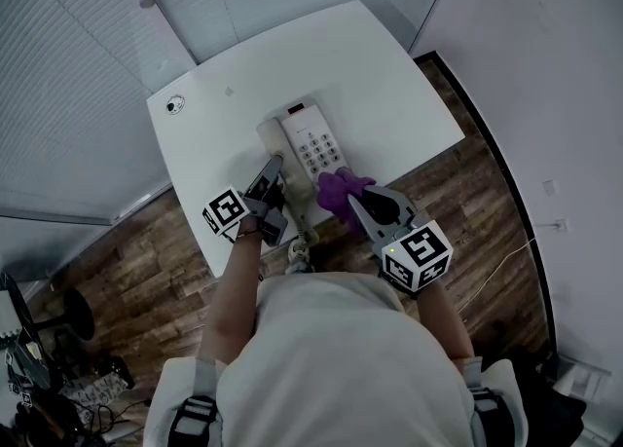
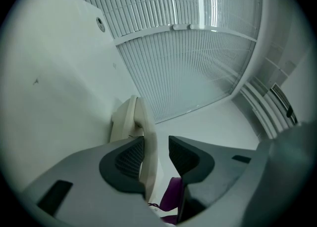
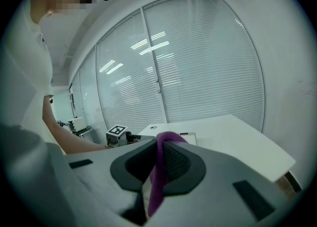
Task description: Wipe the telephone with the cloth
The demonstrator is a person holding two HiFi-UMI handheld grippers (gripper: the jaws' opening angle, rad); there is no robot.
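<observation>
A white telephone [image 1: 316,148] with a keypad lies on the white table [image 1: 389,75], near its front edge. Its handset [image 2: 136,117] stands between the fingers of my left gripper [image 2: 156,154]; it lies against the left pad, and a gap shows at the right pad. In the head view my left gripper [image 1: 274,170] sits over the handset [image 1: 271,138] at the phone's left side. My right gripper [image 3: 159,159] is shut on a purple cloth [image 3: 157,171], which hangs bunched at the keypad's near right corner [image 1: 341,187].
A small round fitting [image 1: 175,103] sits in the table's far left corner. Slatted blinds [image 2: 198,48] run behind the table. Wooden floor [image 1: 467,182] lies to the right and left of the table. A person's arm [image 3: 64,139] reaches in at the left of the right gripper view.
</observation>
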